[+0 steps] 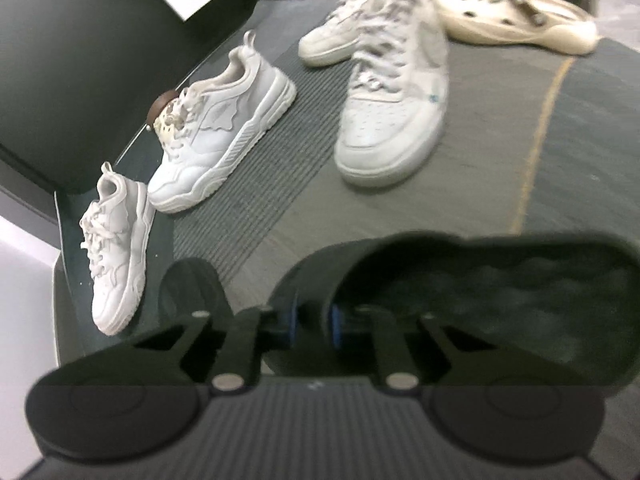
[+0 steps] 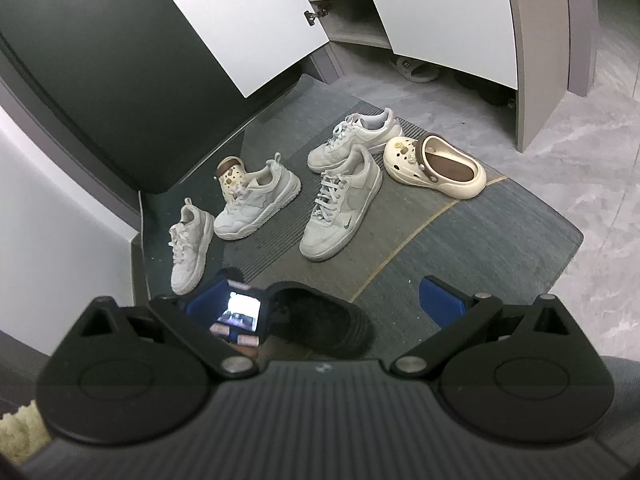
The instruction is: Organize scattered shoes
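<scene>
Though dark, slipper (image 1: 500,300) in left gripper (image 1: 314,320)

Pretty much everything here is off-white. The two chunky sneakers (image 2: 256,204) (image 2: 191,240) are plain white, laces too. The flatter pair (image 2: 340,208) (image 2: 356,136) runs creamier, and the near one has a tiny green logo on its side. The clog (image 2: 436,168) is cream with a brown strap and little charms on its perforated toe; its twin (image 2: 231,176) has the same colours. The mat (image 2: 460,232) is grey and dark teal in ribbed stripes with a thin yellow curve across it. The slipper (image 1: 500,300) is black with a wavy footbed. Cabinet doors (image 2: 240,12) are white, floor (image 2: 600,160) is grey marble. The right gripper (image 2: 332,304) is black with blue pads.
</scene>
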Tool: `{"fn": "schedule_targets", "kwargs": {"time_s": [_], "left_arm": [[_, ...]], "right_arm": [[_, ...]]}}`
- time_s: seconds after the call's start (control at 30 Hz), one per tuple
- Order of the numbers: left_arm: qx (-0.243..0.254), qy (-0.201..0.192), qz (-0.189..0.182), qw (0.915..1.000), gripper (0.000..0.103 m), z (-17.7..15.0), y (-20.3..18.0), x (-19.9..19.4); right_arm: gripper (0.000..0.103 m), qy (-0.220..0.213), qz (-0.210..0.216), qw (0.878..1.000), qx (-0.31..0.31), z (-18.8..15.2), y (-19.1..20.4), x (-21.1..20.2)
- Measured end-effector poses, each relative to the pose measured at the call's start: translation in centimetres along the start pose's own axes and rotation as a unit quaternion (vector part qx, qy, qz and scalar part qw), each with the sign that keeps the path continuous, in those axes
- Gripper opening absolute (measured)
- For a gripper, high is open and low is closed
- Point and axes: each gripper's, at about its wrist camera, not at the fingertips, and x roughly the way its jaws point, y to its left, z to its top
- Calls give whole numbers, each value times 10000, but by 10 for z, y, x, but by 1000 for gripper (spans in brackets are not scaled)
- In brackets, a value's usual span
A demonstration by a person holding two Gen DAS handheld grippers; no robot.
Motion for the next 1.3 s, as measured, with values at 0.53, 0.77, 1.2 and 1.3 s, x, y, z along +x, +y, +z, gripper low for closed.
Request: {"fn": "schedule_targets", "kwargs": {"time_s": [0.53,0.77,1.2,1.3], "left_arm": [[780,-303,-622,9946,68,-46,-55,-84],[888,-535,-731,9919,90,-42,-54,-134],[-1819,-884,-422,9784,101,25,49,-296],[-2271,-967,74,9690,103,40,79,-344]], "right_arm": [[103,51,605,9979,214,-4,-21,-23],[103,-181,943,9953,91,-4,-28,-41],[103,-549,1203,9901,-467,-20,-41,-75],[103,-420,1398,9875,-591,-23,-42,-75]]}}
